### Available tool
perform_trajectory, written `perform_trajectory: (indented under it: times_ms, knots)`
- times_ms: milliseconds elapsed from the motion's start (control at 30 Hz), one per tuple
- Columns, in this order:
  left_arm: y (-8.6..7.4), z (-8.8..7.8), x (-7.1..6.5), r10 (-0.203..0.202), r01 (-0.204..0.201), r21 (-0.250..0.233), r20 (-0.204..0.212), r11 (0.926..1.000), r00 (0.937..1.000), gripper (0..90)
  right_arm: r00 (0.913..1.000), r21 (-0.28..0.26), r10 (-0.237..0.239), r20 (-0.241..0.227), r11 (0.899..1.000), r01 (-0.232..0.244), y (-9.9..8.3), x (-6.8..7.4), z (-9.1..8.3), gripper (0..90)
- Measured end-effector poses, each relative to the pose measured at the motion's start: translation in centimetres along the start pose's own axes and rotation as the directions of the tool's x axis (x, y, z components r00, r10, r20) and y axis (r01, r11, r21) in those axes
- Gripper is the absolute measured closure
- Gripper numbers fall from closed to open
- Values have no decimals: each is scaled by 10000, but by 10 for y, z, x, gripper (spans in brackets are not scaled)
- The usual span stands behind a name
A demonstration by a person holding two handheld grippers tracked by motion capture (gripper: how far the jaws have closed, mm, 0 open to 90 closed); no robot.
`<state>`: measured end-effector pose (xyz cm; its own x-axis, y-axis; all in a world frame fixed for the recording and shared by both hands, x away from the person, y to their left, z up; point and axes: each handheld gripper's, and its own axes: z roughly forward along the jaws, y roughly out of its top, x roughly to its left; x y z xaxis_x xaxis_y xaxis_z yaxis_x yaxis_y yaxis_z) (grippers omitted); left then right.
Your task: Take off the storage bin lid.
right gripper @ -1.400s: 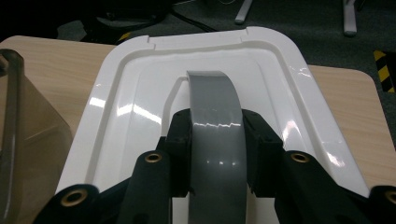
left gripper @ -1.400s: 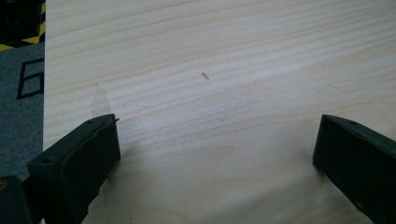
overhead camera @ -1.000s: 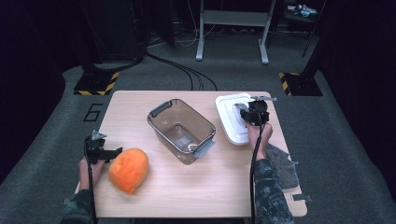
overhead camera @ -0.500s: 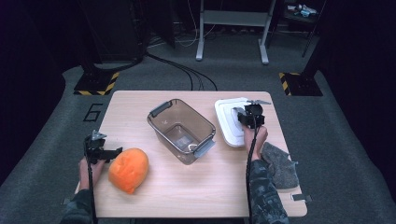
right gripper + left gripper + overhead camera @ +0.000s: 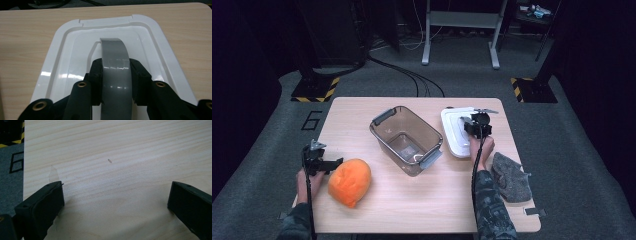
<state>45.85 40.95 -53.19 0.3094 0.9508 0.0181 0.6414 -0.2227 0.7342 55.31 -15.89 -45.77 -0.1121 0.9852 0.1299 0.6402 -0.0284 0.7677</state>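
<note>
We've got the R claw pinching the lid handle; L claw is spread over bare table. Risk, imo: handle slips once we lift, so the lid drops short of the bin at 9 o'clock.

1. Glossy white plastic lid, grey handle smooth, shiny.
2. Matt pale wood table.
3. Clear smoky plastic container.
4. Rough grey cloth.
5. Soft orange plush.

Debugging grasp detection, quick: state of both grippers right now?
Left gripper: open, nothing between its jaws, bare table beneath.
Right gripper: shut on the grey handle of the white lid.
</note>
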Motion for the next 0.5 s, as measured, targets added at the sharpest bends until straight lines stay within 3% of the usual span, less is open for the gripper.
perform_trajectory:
  times_ms: [500]
  knots:
    - [0, 0, 0, 30, -30, 1, -3, 10000, 10000, 4, 9978, 210, 397, 532, 9989, -409, -10, -3, 18, 663]
